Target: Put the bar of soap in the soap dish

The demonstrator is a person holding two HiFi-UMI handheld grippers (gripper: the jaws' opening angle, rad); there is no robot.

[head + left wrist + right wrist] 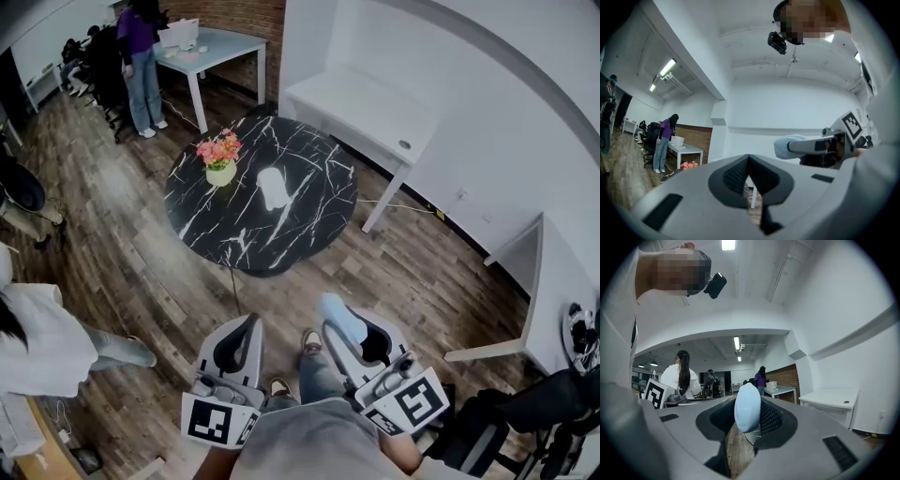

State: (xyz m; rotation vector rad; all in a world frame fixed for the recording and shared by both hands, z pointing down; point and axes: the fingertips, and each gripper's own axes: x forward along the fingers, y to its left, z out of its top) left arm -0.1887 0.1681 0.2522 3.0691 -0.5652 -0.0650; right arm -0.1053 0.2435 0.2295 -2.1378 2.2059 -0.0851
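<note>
Pale blue bar of soap (747, 407) sits pinched across its flat faces in the right hand-held gripper (748, 418); it is probably hard, light and slick, so a mid-bar hold suits; the left hand-held gripper (749, 172) alongside is pressed together and empty; the white soap dish (272, 187) lies well ahead on the black marble surface (314, 225).

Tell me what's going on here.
A person holds a gripper in each hand. The right gripper is shut on a pale blue bar of soap; the left gripper is shut and empty. Ahead stands a round black marble table with a white soap dish and a pot of flowers. The soap isn't at the dish yet.
</note>
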